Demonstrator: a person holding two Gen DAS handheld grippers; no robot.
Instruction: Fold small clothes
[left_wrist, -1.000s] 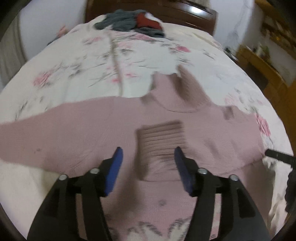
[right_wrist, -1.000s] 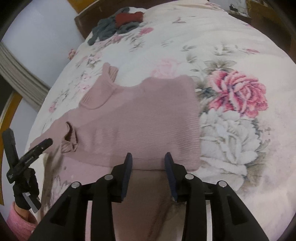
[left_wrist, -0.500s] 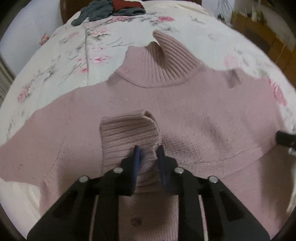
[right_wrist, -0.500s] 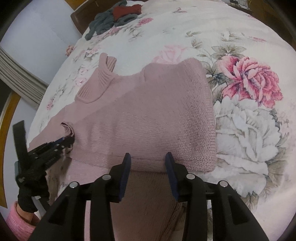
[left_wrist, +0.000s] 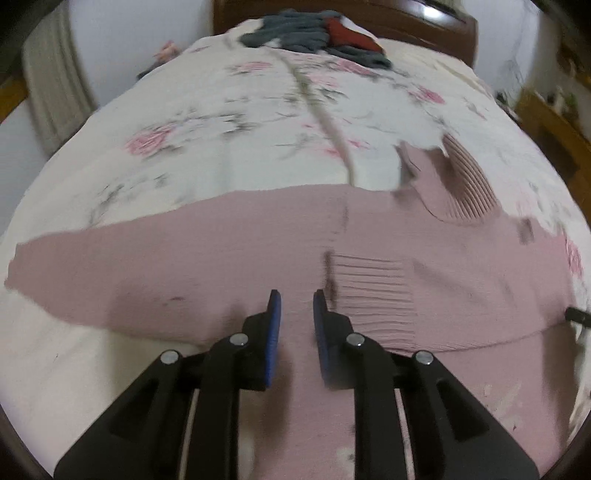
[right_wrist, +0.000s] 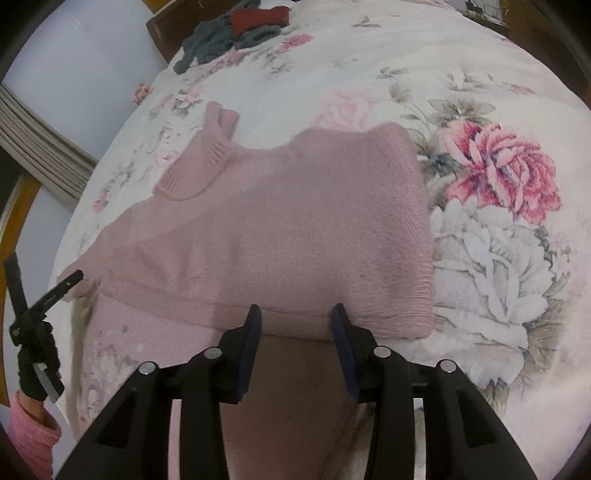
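A pink sweater (left_wrist: 229, 251) is laid flat on a floral bedspread (left_wrist: 221, 122), collar (right_wrist: 199, 162) pointing toward the headboard. One sleeve is already folded in across the chest, its ribbed cuff (left_wrist: 373, 291) lying on the body; the other sleeve (left_wrist: 110, 269) is spread straight out to the side, unfolded. The side of the body seen in the right wrist view is squared into a straight edge (right_wrist: 421, 236). Step in hand is judged to be the sleeve fold, half done. The left gripper (left_wrist: 295, 314) is held low over the sweater just beside the cuff, jaws slightly parted with a narrow gap and nothing pinched between them. The right gripper (right_wrist: 295, 328) is hovered at the near hem, jaws wide apart, empty. The left view is motion-blurred, so contact with the cloth cannot be confirmed. Next move is expected to be a grab of the spread sleeve near its end, carried over the chest to lie on or beside the cuff; a pinch of one layer only is needed so the body is not dragged. A pile of grey and red clothes (right_wrist: 229, 33) is left at the far end of the bed, well apart.
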